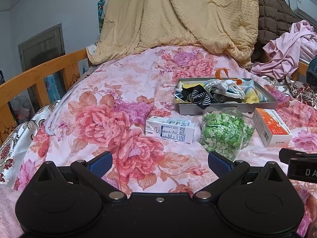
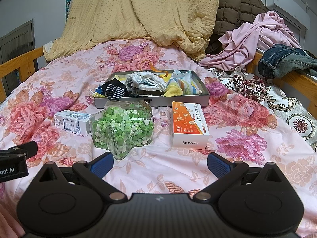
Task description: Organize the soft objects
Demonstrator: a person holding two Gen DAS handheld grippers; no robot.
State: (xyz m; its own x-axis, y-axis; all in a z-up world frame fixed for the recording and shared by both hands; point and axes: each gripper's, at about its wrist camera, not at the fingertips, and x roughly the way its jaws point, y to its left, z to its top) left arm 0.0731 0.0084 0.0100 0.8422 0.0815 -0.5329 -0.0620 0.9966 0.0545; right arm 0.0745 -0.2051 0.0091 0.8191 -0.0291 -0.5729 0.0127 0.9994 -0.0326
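A grey tray on the floral bedspread holds several soft items: a black-and-white striped sock, a white knitted piece, yellow and pale blue cloths. My left gripper is open and empty, low over the bedspread, short of the tray. My right gripper is open and empty, just before the jar. Each gripper's side shows in the other's view.
In front of the tray lie a white milk carton, a clear star-shaped jar of green paper stars and an orange-and-white box. A yellow quilt, pink clothes, jeans and wooden rails border the bed.
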